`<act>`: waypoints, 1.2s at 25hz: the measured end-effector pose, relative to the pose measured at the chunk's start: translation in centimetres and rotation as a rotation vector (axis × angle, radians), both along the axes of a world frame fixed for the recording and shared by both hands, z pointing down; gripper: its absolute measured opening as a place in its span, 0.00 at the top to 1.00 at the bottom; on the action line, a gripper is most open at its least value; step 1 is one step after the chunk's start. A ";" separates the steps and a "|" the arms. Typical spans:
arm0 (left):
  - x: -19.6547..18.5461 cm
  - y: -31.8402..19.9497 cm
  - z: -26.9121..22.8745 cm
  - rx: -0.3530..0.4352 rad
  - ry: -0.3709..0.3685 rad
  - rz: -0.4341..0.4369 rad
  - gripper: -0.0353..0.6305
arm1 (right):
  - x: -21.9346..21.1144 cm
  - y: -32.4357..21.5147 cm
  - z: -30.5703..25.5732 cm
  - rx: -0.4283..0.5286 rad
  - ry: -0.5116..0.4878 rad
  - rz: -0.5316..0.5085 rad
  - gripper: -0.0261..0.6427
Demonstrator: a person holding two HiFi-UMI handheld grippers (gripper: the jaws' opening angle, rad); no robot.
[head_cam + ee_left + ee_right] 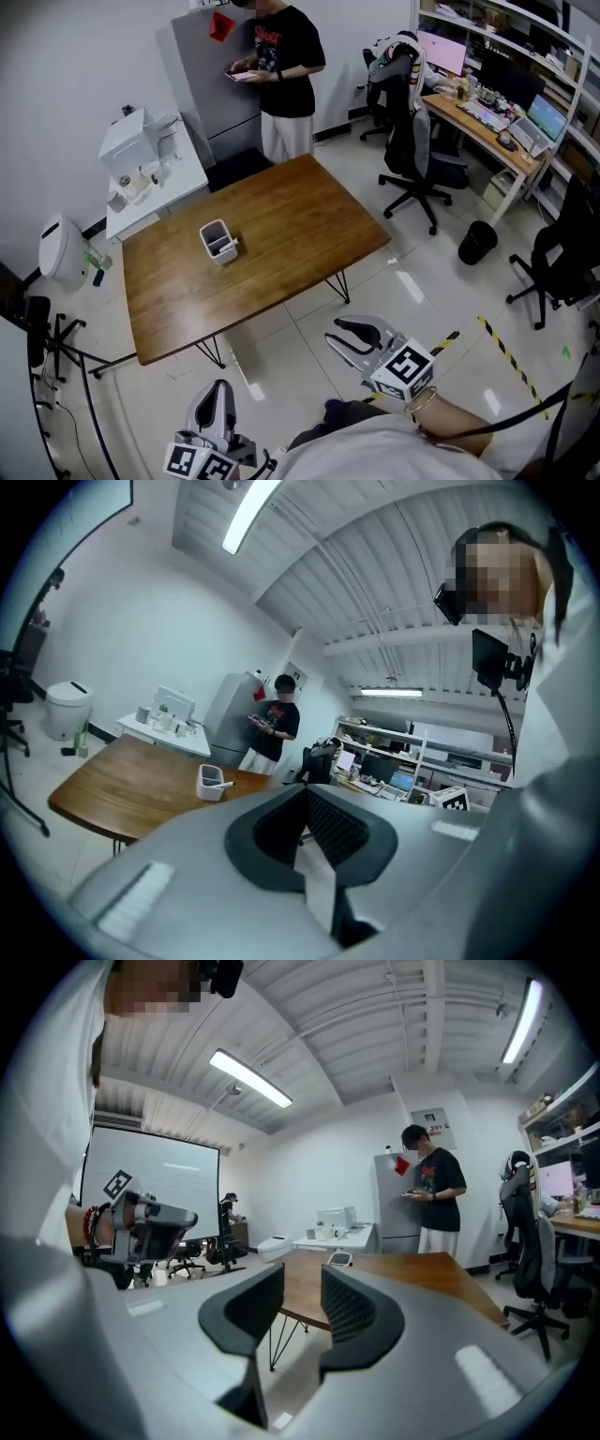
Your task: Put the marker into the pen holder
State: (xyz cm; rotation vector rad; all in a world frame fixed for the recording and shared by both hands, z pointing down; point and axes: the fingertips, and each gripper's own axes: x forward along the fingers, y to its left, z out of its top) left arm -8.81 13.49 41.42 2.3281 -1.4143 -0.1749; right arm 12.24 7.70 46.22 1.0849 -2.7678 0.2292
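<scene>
Sitting inside pen holder (215, 232), marker (228, 247); right tool (334, 332) jaws apart, empty.

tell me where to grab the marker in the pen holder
Probably the end of the marker that pokes out over the rim of the pen holder, coming down from above: the rest lies inside the holder, and that end leans clear of its wall.
</scene>
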 end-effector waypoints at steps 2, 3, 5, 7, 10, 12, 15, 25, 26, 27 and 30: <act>-2.8 0.9 0.9 -0.023 -0.004 -0.037 0.94 | -2.6 0.4 -0.5 -0.010 -0.026 -0.019 0.80; -3.9 1.3 1.3 -0.032 -0.001 -0.051 0.94 | -3.7 0.7 -0.8 -0.011 -0.032 -0.029 0.79; -5.4 1.8 1.8 -0.040 0.012 -0.065 0.94 | -5.5 1.5 -1.3 -0.004 -0.025 -0.054 0.79; -6.1 2.3 2.0 -0.034 0.019 -0.059 0.94 | -6.6 2.3 -2.0 0.018 -0.022 -0.066 0.79; -6.0 2.3 1.5 0.005 0.016 -0.042 0.94 | -7.3 2.6 -2.5 0.048 -0.039 -0.060 0.80; -5.3 2.7 0.4 0.039 0.023 -0.035 0.94 | -7.4 3.0 -2.3 0.042 -0.046 -0.062 0.80; -4.4 3.7 -0.7 0.056 0.030 -0.036 0.94 | -7.7 3.5 -2.7 0.044 -0.058 -0.076 0.80; -0.6 4.9 -1.8 0.055 0.013 -0.013 0.94 | -4.4 4.6 -4.1 0.064 -0.066 -0.083 0.81; 0.0 5.1 -1.8 0.053 0.013 -0.011 0.94 | -3.9 4.9 -3.7 0.052 -0.065 -0.080 0.82; 0.4 5.4 -1.8 0.051 0.014 -0.010 0.94 | -3.4 5.2 -3.3 0.043 -0.063 -0.076 0.82; 0.7 5.8 -2.0 0.051 0.016 -0.018 0.94 | -2.8 5.4 -2.8 0.035 -0.055 -0.076 0.82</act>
